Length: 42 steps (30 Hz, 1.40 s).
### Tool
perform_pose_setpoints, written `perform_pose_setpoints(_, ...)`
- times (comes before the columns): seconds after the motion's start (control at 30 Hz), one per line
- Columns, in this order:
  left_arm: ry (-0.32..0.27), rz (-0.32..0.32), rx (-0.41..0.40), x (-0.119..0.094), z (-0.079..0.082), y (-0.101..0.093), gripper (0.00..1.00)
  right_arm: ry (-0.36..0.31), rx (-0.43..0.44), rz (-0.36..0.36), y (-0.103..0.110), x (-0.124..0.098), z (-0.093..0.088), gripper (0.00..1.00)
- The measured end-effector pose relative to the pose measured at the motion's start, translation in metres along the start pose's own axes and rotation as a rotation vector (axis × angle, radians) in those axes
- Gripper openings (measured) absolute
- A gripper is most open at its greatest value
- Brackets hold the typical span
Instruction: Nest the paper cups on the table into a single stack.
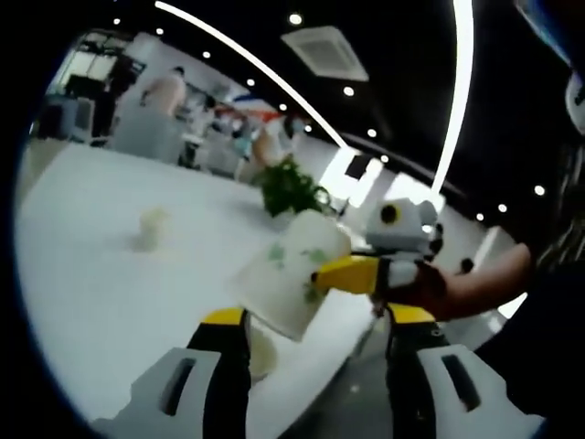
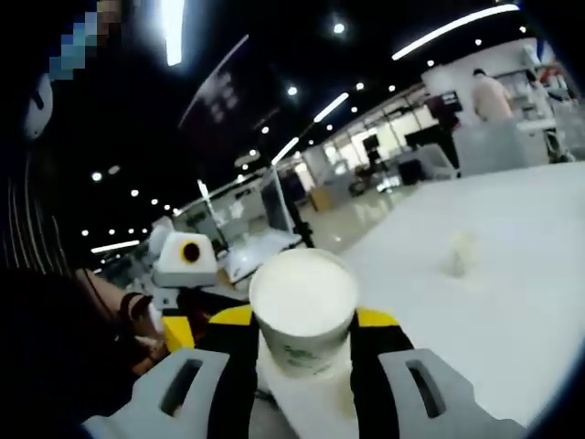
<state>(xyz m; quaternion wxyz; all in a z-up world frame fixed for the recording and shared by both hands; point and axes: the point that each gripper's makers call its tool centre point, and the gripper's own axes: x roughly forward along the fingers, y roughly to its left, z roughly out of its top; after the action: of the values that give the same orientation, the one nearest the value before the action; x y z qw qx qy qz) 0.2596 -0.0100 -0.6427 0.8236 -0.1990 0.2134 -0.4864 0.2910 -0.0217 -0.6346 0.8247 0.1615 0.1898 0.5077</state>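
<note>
White paper, printed with green leaves, makes up the cup [image 2: 303, 311] clamped between the yellow-tipped jaws of my right gripper [image 2: 304, 340]; in the right gripper view I look at its pale round base, with the white surface [image 2: 521, 274] spreading off to the right. In the left gripper view that same cup [image 1: 291, 274] hangs tilted in the air above the surface's near edge, pinched at its side by a yellow jaw of the right gripper [image 1: 352, 274], with a person's hand [image 1: 430, 285] behind it. My left gripper [image 1: 315, 334] rises from the bottom of its own view with its jaws set wide and nothing between them; the held cup hovers just above and between their tips. Beside the left jaw a pale round object [image 1: 260, 352] sits on the surface [image 1: 101, 293], too blurred to name. Well apart, farther out on the surface, a second small cup [image 1: 151, 229] stands alone, also seen in the right gripper view [image 2: 460, 253]. A green leafy plant [image 1: 291, 186] stands at the far edge.
</note>
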Motion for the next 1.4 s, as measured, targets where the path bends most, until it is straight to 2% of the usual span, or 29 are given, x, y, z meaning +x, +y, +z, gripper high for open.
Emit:
perform_pose_setpoints(0.1,-0.039,-0.009,-0.057,-0.003,0.004,0.0,0.49,0.001,0.012,0.007,0.0,-0.001,-0.002,0.36)
perform_pose_setpoints(0.4,-0.078,-0.02,-0.063,-0.007,0.011,-0.001,0.4,-0.027,0.083,0.03,0.001,-0.006,-0.006,0.36)
perform_pose_setpoints(0.7,-0.09,-0.046,-0.085,-0.012,0.013,-0.003,0.22,-0.069,0.167,0.078,0.006,-0.009,-0.004,0.35)
perform_pose_setpoints(0.9,-0.098,-0.075,-0.112,-0.015,0.016,-0.006,0.1,-0.103,0.24,0.142,0.014,-0.011,-0.002,0.35)
perform_pose_setpoints(1.17,-0.095,-0.103,-0.147,-0.016,0.016,-0.012,0.07,-0.119,0.294,0.175,0.018,-0.011,-0.004,0.35)
perform_pose_setpoints(1.4,-0.105,-0.145,-0.177,-0.017,0.024,-0.021,0.04,-0.174,0.469,0.264,0.02,-0.012,-0.003,0.36)
